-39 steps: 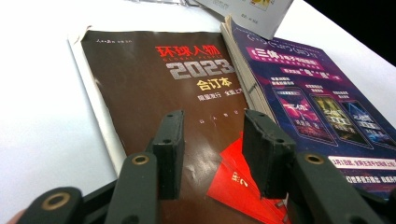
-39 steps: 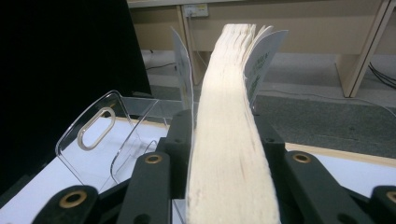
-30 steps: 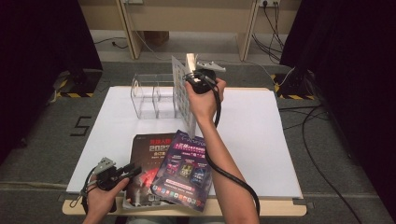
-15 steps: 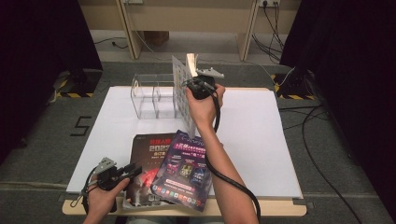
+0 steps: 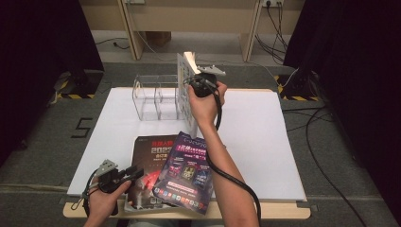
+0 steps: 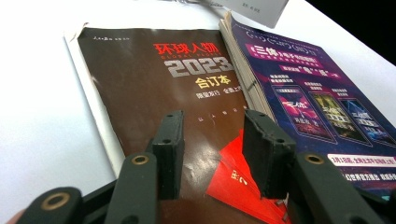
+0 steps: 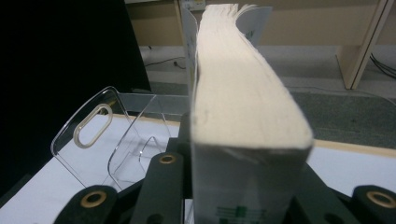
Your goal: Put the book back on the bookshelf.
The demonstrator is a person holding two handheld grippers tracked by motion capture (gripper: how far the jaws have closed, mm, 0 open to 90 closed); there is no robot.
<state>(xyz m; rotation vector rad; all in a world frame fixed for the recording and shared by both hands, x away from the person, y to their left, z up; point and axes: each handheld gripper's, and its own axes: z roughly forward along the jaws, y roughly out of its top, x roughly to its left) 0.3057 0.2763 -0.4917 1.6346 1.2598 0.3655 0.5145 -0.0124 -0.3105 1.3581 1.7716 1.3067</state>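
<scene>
A thick pale book (image 5: 185, 87) stands on edge on the white table (image 5: 265, 137), just right of a clear acrylic rack (image 5: 153, 97). My right gripper (image 5: 197, 87) grips it near the top; its jaws have just been closing, and in the right gripper view the book (image 7: 238, 93) sits pressed between them beside the rack (image 7: 102, 135). My left gripper (image 5: 135, 172) is at the front left, open. Nothing lies between its jaws (image 6: 212, 130), which hover over a brown magazine (image 6: 154, 84) next to a purple one (image 6: 303, 93).
The brown magazine (image 5: 149, 156) and the purple magazine (image 5: 189, 172) lie overlapping at the table's front edge. The rack has several upright dividers. Bare white tabletop stretches to the right. Cables (image 5: 321, 142) run over the floor on the right.
</scene>
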